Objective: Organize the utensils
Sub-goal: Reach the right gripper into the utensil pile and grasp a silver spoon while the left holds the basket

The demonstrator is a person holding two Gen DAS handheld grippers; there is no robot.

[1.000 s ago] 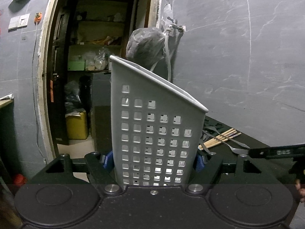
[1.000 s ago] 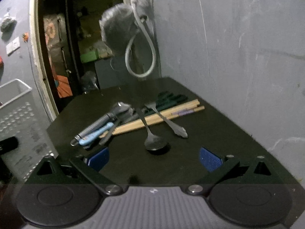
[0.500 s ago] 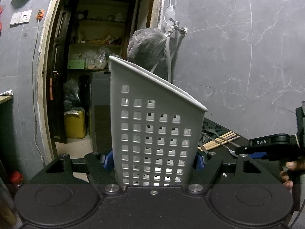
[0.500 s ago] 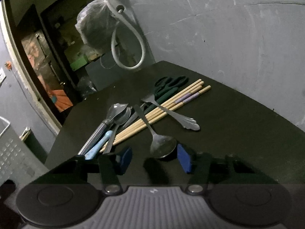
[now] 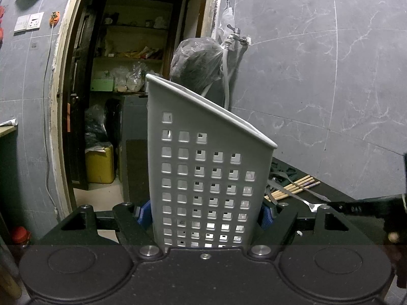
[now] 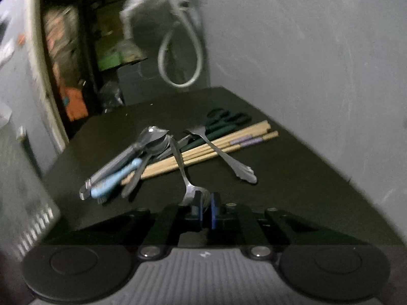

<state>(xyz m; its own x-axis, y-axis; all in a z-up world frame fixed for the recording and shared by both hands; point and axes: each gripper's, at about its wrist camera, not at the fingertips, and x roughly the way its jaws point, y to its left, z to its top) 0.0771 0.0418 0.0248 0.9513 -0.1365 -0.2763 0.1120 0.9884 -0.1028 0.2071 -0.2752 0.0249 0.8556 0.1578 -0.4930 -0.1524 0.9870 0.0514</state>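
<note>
Right wrist view: a slim polished steel spoon [image 6: 187, 178] is seen lying on the black tabletop [image 6: 292, 178], bowl end nearest the camera, handle running back across a bundle of pale wooden chopsticks [image 6: 203, 150]. The right gripper [image 6: 206, 209] has just been closing, and its blue pads [image 6: 213, 209] are now drawn almost together on the spoon's bowl. The spoon is judged light, rigid and slick; a pinch on the curved bowl may let it swivel, and the flat neck just behind the bowl would be the surer hold, though the handle resting on the chopsticks may drag them on lifting. Beside the spoon, toward the wall, an ornate steel fork [image 6: 226, 155] is laid, with dark green scissors [image 6: 226, 117] behind it; on the other side a blue-handled tool [image 6: 115, 178] and grey tongs [image 6: 119, 160] are heaped. Bare tabletop is left on the wall side of the spoon, while the table's near edge cannot be made out. In the left wrist view, a tall grey perforated plastic utensil basket [image 5: 203, 178] is clamped upright by the left gripper [image 5: 206, 213], well apart from the spoon, its slanted rim open above for delivery.
</note>
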